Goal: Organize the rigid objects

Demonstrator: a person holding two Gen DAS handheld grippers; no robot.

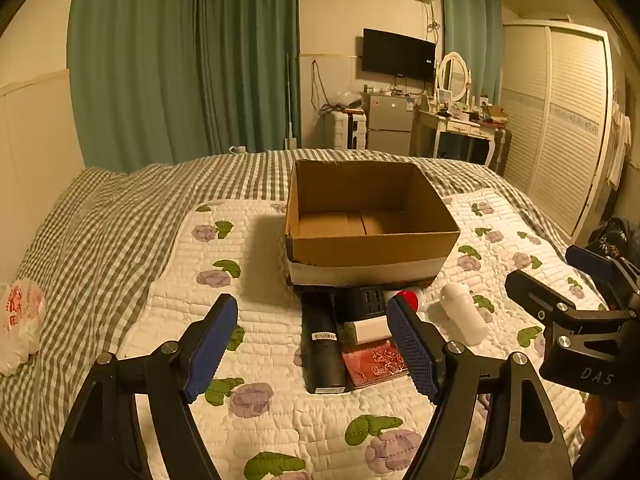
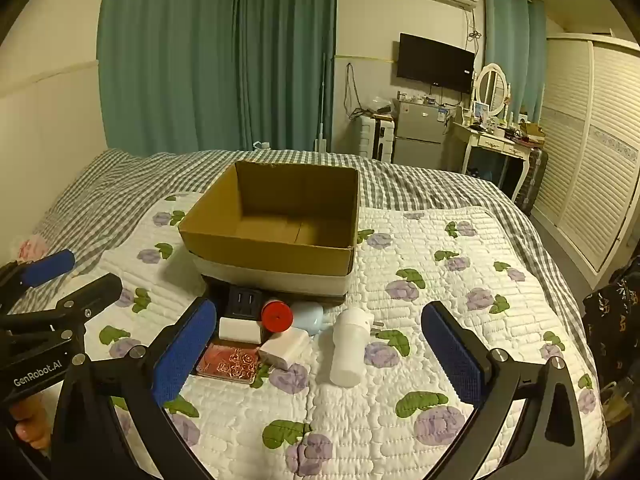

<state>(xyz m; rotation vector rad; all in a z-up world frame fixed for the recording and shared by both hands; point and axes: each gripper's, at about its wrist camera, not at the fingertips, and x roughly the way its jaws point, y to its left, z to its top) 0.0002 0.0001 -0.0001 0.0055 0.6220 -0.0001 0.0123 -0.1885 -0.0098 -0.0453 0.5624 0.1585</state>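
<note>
Two handheld grippers hover over a bed covered by a white quilt printed with purple flowers [image 2: 400, 360], which lies on a grey-and-white checked blanket [image 1: 100, 220]. Left gripper [image 1: 312, 346]: fingers spread wide, holding nothing, blue pads facing each other above the item cluster. Right gripper [image 2: 320, 356]: fingers likewise spread wide and holding nothing. An open brown cardboard box with a white band around its base [image 1: 372, 246] sits upright on the quilt, its interior showing only the bottom flaps. The loose items lie on the quilt just in front of the box's near wall: a long black rectangular case [image 1: 322, 346] lying lengthwise; a black cube-shaped power adapter [image 2: 243, 301] touching the box base; a small white rectangular block [image 2: 239, 330] before it; a flat red patterned tin with gold rose motifs [image 2: 228, 364] nearest the cameras; a container with a round red cap [image 2: 276, 315] on its side; a pale blue rounded object [image 2: 308, 316] beside it; a white plug-type charger [image 2: 284, 346]; and a white plastic cylindrical bottle [image 2: 350, 350] lying on its side, slightly apart to the right. A white plastic bag with red print [image 1: 20, 320] rests on the blanket, well apart at the left.
</note>
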